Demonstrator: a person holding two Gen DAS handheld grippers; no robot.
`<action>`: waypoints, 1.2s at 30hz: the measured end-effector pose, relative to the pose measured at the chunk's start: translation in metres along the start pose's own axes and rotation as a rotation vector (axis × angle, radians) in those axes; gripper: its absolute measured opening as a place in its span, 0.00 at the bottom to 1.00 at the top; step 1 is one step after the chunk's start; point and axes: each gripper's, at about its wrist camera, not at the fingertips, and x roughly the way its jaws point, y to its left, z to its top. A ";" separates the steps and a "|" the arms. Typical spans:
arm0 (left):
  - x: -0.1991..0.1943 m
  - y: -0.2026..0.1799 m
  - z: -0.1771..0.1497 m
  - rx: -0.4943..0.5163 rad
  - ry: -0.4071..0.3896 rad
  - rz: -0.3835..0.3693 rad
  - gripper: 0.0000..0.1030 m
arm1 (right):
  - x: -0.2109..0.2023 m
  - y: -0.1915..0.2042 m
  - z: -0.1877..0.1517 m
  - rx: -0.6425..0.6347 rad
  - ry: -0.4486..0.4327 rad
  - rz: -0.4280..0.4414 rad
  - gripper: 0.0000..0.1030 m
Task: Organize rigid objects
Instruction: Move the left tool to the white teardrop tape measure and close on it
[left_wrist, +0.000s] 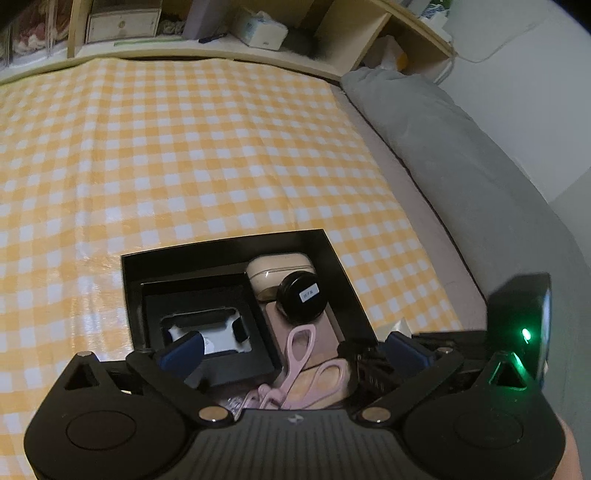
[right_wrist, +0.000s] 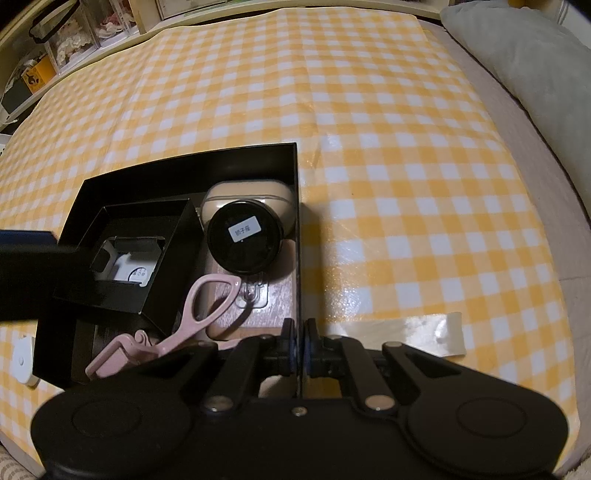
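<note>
Checked cloth: a yellow-and-white surface is being shown spread flat under everything; a strip of clear tape is being seen along its near edge.
Grey cushion: it is being shown lying along the right border of the cloth.
Shelving: it is being seen beyond the far edge, loaded with boxes and a tissue pack.
Black tray: an open, shallow box is being shown resting on the cloth, near its front edge; all sorted items are being contained in it.
Small black box: it is being seen tilted in the tray's left half, with a white item showing through its cut-out insert.
Left gripper: the jaws are being held spread wide above the tray's near side; nothing is being pressed between the blue pads.
Right gripper: the jaws are being held pressed together on the tray's right wall, at its near end.
Beige case: it is being seen in the tray's far right corner.
Pink eyelash curler: it is being shown lying diagonally in the tray's near part, handles pointing toward the jar.
Black round jar: it is being seen with a white label on the lid, leaning against the beige case.
</note>
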 end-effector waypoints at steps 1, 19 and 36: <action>-0.005 0.000 -0.002 0.013 -0.005 0.001 1.00 | -0.001 0.000 0.000 0.000 -0.001 -0.001 0.05; -0.069 0.043 -0.046 0.192 -0.044 0.156 1.00 | -0.005 0.001 0.000 -0.007 -0.003 -0.008 0.04; -0.031 0.108 -0.092 0.236 0.266 0.302 1.00 | -0.007 0.005 -0.001 -0.019 0.004 -0.022 0.04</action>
